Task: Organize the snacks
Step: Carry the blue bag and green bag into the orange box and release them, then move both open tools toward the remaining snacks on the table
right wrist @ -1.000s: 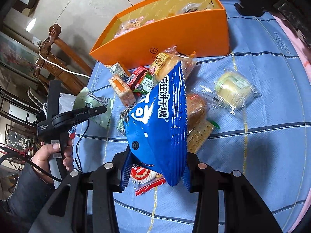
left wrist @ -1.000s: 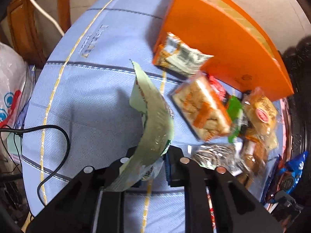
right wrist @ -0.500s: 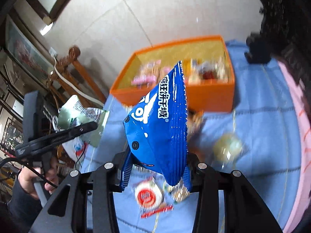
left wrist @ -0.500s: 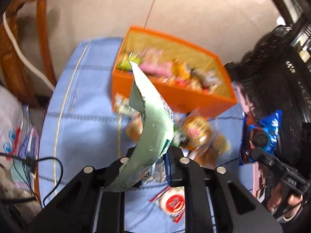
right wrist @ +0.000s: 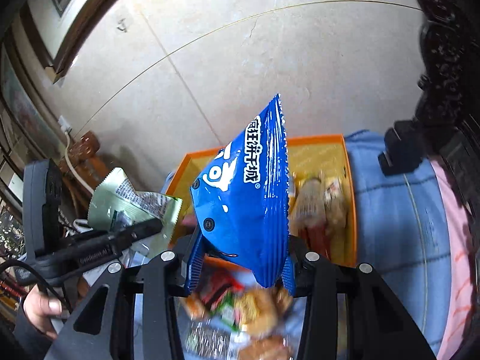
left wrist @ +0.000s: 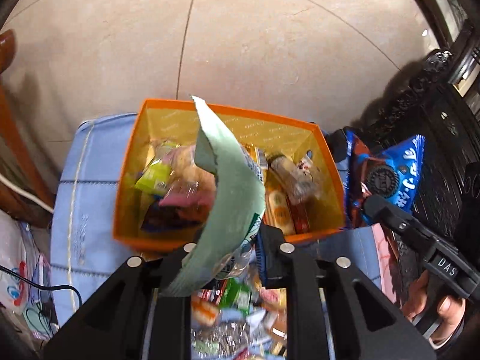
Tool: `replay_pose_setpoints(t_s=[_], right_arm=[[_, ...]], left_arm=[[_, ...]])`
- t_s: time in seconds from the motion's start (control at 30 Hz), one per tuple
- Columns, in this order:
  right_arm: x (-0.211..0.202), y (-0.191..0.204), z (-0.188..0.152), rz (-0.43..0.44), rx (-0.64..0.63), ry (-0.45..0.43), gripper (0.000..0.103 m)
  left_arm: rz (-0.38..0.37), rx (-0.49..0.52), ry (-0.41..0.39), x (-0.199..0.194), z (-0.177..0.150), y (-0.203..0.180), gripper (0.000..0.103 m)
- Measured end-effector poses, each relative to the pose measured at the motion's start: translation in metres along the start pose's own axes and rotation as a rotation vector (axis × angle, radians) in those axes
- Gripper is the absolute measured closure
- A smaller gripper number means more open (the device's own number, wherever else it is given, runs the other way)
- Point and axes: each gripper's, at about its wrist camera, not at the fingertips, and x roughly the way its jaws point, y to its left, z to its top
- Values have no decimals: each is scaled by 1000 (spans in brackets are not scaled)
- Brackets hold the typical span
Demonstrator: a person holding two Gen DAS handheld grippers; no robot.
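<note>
Two handheld claws are raised above a bench covered in a blue quilted cloth (left wrist: 87,186) with thin yellow and dark lines.

In the left wrist view, the left claw (left wrist: 225,249) sits at lower centre, closed on a pale green snack packet (left wrist: 231,198) that stands up and curls toward the top of the frame. Behind the packet, in the middle of the frame, is an open orange box (left wrist: 126,186) with a yellow lining, partly filled with wrapped snacks. Loose snacks (left wrist: 237,303) lie blurred on the cloth at the bottom, between the claw's arms.

In the right wrist view, the right claw (right wrist: 240,267) is at lower centre, clamped on the lower end of a blue snack bag (right wrist: 243,204) with white lettering, which points upward. The orange box shows behind the bag, slightly right of centre.

The room has a floor of large beige tiles (left wrist: 240,45) filling the upper half of both views. Dark carved wooden furniture (left wrist: 435,114) stands at the right edge. A brown wooden chair (right wrist: 87,156) with a white cable stands at the left, and a framed picture (right wrist: 63,9) leans in the upper left.
</note>
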Motion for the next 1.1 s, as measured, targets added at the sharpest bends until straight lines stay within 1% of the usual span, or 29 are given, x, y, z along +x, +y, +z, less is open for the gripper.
replay_pose_setpoints(t_s=[0.07, 0.1, 0.13, 0.17, 0.2, 0.23, 0.27, 0.33, 0.47, 0.53, 0.67, 0.87, 1.1], right_arm=[[16, 0, 8, -11, 9, -1, 57], [23, -1, 11, -29, 17, -7, 51], [27, -1, 12, -51, 27, -9, 45], [27, -3, 12, -74, 44, -19, 29], [22, -7, 9, -87, 73, -52, 20], [18, -8, 6, -84, 84, -75, 17], [14, -10, 1, -75, 84, -79, 17], [11, -12, -7, -78, 78, -58, 17], [-5, -13, -32, -98, 66, -35, 15], [-15, -15, -48, -108, 84, -30, 11], [-33, -20, -74, -121, 127, -8, 10], [-59, -20, -114, -129, 123, 33, 9], [-80, -18, -158, -146, 89, 88, 9]], left_arm=[[3, -16, 6, 16, 10, 1, 84], [6, -32, 6, 20, 13, 3, 83], [12, -47, 6, 23, 14, 5, 73], [24, -65, 9, 25, 13, 7, 61], [45, -72, 5, 24, 12, 8, 36], [69, -72, -14, 21, 10, 9, 27], [98, -66, -44, 16, 6, 9, 26], [143, -55, -45, 11, 1, 8, 16], [174, -41, -32, 0, -14, 5, 14], [193, -21, -22, -5, -23, 1, 14], [225, 26, -8, -16, -43, -9, 13], [223, 51, 5, -36, -74, -20, 11], [226, 57, 19, -47, -97, -26, 11]])
